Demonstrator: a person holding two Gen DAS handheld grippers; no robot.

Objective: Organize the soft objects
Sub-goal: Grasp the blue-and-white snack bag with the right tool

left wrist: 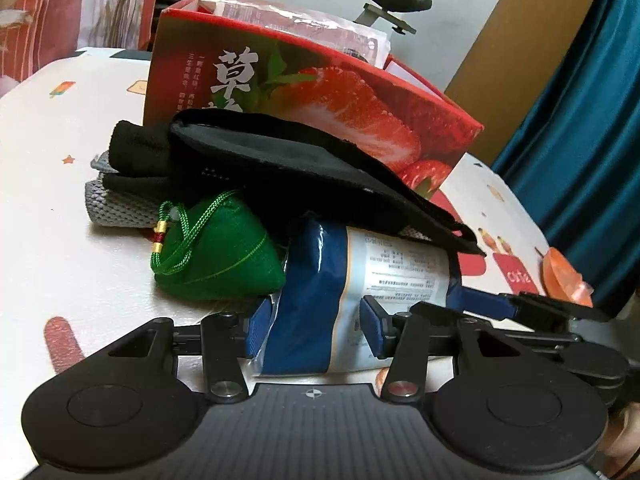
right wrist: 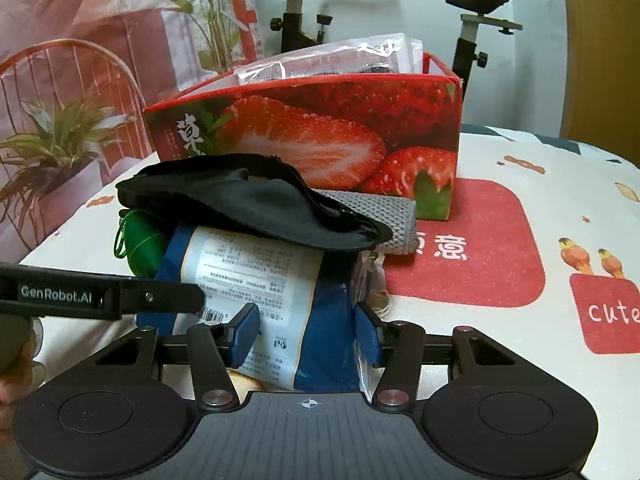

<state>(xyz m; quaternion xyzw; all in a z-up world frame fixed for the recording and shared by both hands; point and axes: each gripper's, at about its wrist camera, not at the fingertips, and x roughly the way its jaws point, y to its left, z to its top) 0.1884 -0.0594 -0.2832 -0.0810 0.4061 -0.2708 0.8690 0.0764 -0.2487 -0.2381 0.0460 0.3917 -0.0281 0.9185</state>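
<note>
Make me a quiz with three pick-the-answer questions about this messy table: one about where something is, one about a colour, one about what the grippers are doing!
1. What lies on top of the blue packet?
A. black cloth
B. the red box
C. an orange dish

2. What colour is the pouch beside the packet?
A. yellow
B. green
C. purple

3. What is the left gripper doing?
A. hanging high above the table
B. gripping the box
C. its pads are at both sides of the packet

Answers:
1 A: the black cloth drapes over the packet's far end, in front of the strawberry box.
2 B: the pouch is green, with a green cord.
3 C: the packet sits between its blue pads; the right gripper brackets the packet the same way.
</note>
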